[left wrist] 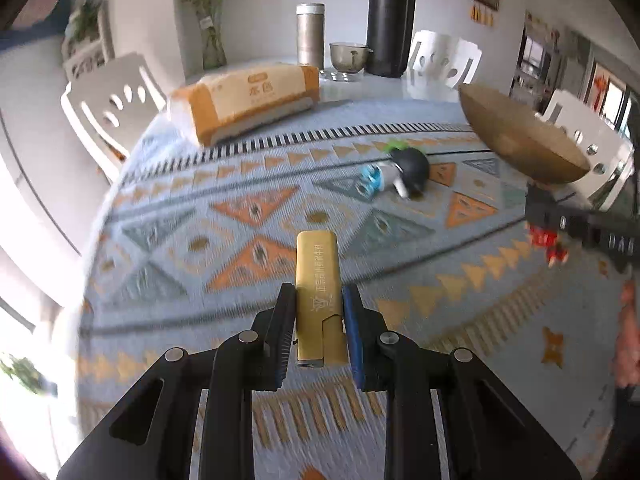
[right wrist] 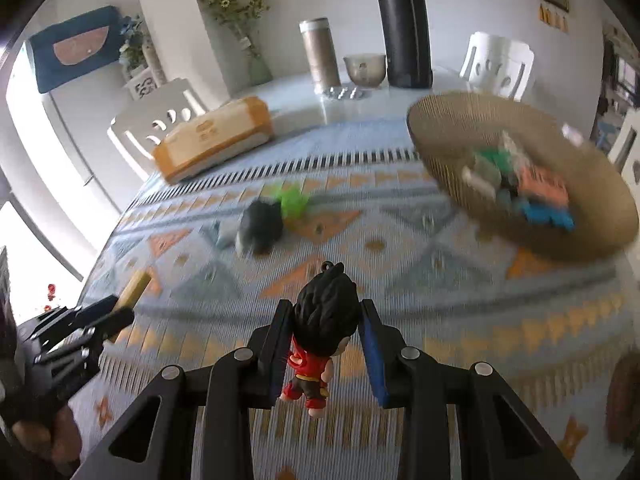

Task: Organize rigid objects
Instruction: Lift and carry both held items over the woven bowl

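The left gripper (left wrist: pixel 316 320) is clamping 1 gold bar (left wrist: pixel 318 280), stiff, slick and probably light, by its long sides above the worktop (left wrist: pixel 200 200). The right gripper (right wrist: pixel 326 344) is pinching 1 hard figurine (right wrist: pixel 320 328) at the head, a bulky, uneven hold. 1 woven basket (right wrist: pixel 460 152) is holding several blurred items; 3 small pieces are lying loose near it

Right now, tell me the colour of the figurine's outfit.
Red with a yellow belt; the figurine shows best in the right wrist view.
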`<state>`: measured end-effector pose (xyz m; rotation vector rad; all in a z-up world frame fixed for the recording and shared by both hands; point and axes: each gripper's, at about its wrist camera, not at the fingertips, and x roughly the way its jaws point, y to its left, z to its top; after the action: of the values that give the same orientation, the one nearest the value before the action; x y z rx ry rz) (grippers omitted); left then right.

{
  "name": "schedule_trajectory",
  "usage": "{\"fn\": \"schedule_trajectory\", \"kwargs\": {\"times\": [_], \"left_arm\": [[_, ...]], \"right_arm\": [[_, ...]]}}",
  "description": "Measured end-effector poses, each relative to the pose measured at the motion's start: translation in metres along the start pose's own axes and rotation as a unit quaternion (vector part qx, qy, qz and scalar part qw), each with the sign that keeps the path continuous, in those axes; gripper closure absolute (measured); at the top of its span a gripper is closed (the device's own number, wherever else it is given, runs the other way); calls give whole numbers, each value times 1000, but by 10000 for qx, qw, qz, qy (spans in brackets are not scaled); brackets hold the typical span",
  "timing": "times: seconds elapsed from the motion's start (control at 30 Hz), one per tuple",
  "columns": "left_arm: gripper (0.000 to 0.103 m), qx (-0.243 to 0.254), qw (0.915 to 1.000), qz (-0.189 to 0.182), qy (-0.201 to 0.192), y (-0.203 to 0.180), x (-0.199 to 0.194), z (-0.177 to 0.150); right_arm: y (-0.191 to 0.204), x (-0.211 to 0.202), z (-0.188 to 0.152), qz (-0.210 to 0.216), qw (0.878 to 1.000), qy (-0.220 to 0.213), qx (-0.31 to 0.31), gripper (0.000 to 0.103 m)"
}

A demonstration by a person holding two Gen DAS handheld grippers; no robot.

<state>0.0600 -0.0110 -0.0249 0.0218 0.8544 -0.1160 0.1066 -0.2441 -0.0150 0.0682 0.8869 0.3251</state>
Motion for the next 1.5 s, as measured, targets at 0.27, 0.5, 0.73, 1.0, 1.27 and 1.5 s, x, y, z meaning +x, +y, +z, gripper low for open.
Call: {"fn": "schedule_trajectory", "kwargs": {"times": [0.27, 0.5, 0.73, 1.0, 1.27, 1.5], "left_arm": [[82, 316, 9984, 352, -301, -21, -5, -18], [81, 130, 9998, 119, -61, -12, 3, -16], [56, 160, 9993, 262, 191, -14, 12, -17], [73, 378, 9983, 419, 124, -22, 11, -18], [82, 277, 9987, 412, -77, -19, 3, -18], [83, 261, 9987, 142, -403, -31, -13, -7]], "right_arm": [[1, 8, -37, 111, 9997, 193, -76, 71], [2, 12, -38, 104, 9997, 202, -115, 61], [12, 16, -39, -255, 9989, 199, -352, 40], [22, 16, -41, -517, 9965, 117, -639, 66], [27, 8, -43, -531, 9957, -94, -753, 68], [27, 0, -43, -596, 9952, -299, -722, 70]]}}
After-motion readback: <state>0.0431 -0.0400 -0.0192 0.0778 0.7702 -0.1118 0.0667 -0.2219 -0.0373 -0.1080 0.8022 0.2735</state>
